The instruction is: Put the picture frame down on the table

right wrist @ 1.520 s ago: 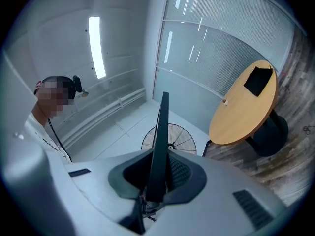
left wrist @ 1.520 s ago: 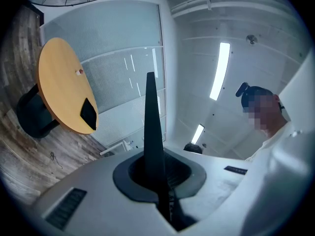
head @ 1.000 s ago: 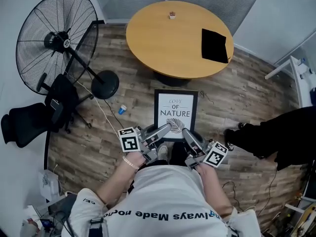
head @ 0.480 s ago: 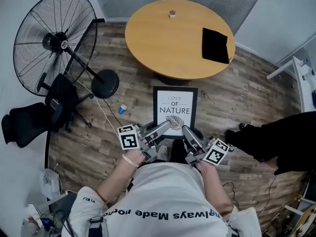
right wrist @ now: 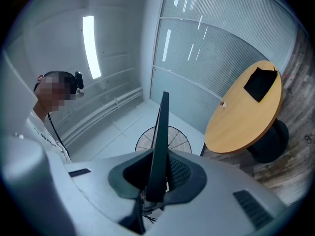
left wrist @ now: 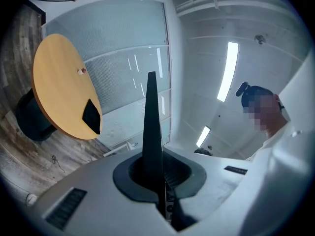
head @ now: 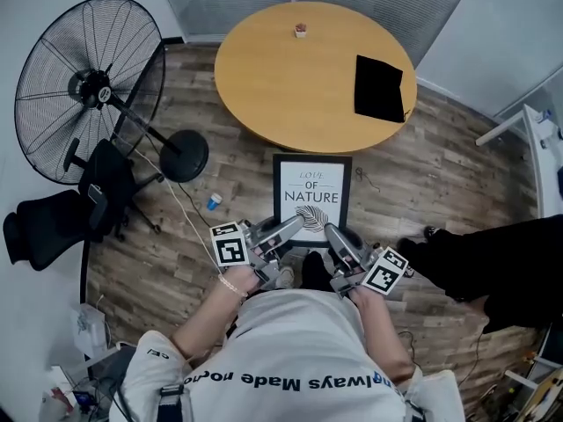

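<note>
At the centre of the head view, a black-edged rectangular picture frame (head: 312, 202) with a white printed sheet faces the camera, held over the wood-plank floor (head: 422, 174) and not on the round light-wood worktop (head: 281, 86) in the upper middle of the view. The left claw (head: 287, 229) is clamped on its lower left edge and the right claw (head: 332, 233) on its lower right edge. Each gripper view shows the thin dark edge pinched between that claw's jaws. The long axis runs straight up the picture toward the worktop, whose near rim lies just above the frame's top edge. Both claws sit equally far from it. Setting it down likely calls for a forward carry onto bare wood left of the flat black rectangle (head: 379, 88).
</note>
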`<act>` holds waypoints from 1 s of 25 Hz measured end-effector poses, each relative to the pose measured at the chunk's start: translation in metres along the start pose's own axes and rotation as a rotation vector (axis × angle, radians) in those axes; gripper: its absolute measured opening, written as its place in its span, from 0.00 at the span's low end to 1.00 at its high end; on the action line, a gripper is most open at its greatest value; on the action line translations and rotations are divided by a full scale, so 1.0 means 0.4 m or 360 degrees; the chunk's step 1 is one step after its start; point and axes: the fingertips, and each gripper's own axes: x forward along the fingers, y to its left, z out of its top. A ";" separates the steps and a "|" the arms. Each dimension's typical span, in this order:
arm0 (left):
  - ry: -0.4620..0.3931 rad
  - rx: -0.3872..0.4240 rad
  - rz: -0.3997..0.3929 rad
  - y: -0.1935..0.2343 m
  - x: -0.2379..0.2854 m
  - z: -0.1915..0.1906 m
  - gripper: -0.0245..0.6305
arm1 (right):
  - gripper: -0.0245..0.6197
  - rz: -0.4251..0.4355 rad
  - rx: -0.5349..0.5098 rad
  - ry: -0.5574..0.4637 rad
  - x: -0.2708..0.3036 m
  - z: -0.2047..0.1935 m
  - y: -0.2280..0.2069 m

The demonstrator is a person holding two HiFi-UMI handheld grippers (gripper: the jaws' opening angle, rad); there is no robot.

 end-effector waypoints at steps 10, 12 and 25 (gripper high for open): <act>0.0021 0.0000 -0.0028 -0.017 0.003 0.011 0.09 | 0.15 -0.0021 -0.0015 -0.0031 0.002 0.009 0.017; 0.0031 0.0004 -0.0032 -0.010 0.004 0.007 0.09 | 0.15 -0.0024 -0.0017 -0.0042 0.000 0.005 0.011; 0.0049 -0.0002 -0.0069 -0.028 0.008 0.015 0.09 | 0.14 -0.0049 -0.0038 -0.0063 0.000 0.015 0.029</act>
